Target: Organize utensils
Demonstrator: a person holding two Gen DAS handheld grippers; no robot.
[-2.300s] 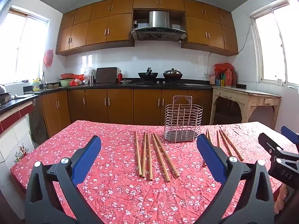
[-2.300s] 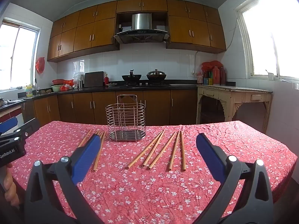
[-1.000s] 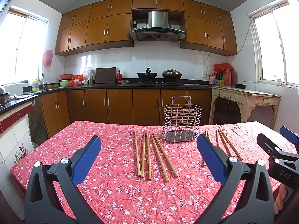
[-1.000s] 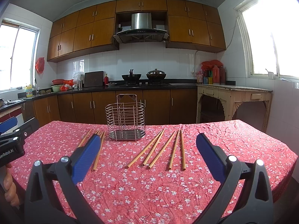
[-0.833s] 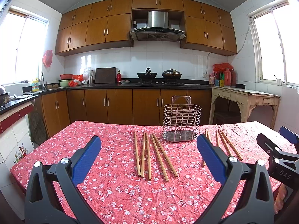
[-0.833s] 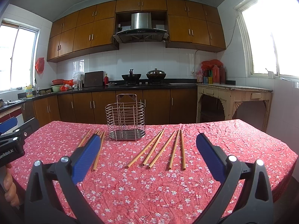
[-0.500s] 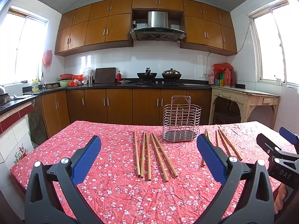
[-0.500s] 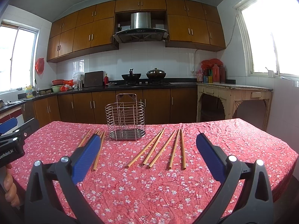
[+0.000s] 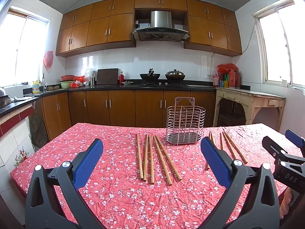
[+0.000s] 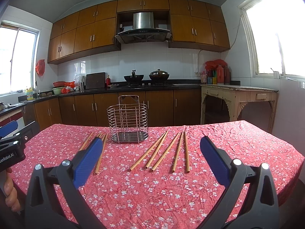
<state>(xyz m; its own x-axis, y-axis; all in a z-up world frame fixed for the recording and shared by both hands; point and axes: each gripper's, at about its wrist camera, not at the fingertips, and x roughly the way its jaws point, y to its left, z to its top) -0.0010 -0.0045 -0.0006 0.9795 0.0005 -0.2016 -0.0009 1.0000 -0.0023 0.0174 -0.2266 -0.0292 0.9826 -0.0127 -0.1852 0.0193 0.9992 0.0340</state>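
Kitchen cabinets of brown wood [image 9: 122, 110] and a steel range hood [image 9: 161, 28] fill the background behind a tabletop [image 9: 114, 171] covered in a red cloth with small white flowers. Both grippers hover low over the near edge of the tabletop, each held by a person whose fingers show at the picture edges.

Seen from its own camera, the left gripper [image 9: 151, 160] has its blue-padded jaws spread wide apart and holds nothing. Straight ahead of it, between the jaws, five wooden chopsticks [image 9: 152, 158] lie flat, side by side, pointing away from the gripper. Beyond them and slightly to the right stands an empty wire utensil basket [image 9: 185, 122], upright on the cloth.

Seen from its own camera, the right gripper [image 10: 151, 158] is likewise wide open and empty. Ahead of it, between its jaws, a second group of five chopsticks [image 10: 165, 152] lies flat, fanned slightly. The basket [image 10: 128, 122] stands beyond them to the left. The first group of chopsticks [image 10: 95, 145] lies further left, partly hidden behind the left jaw's pad. The left gripper's body [image 10: 13, 145] shows at the far left edge.
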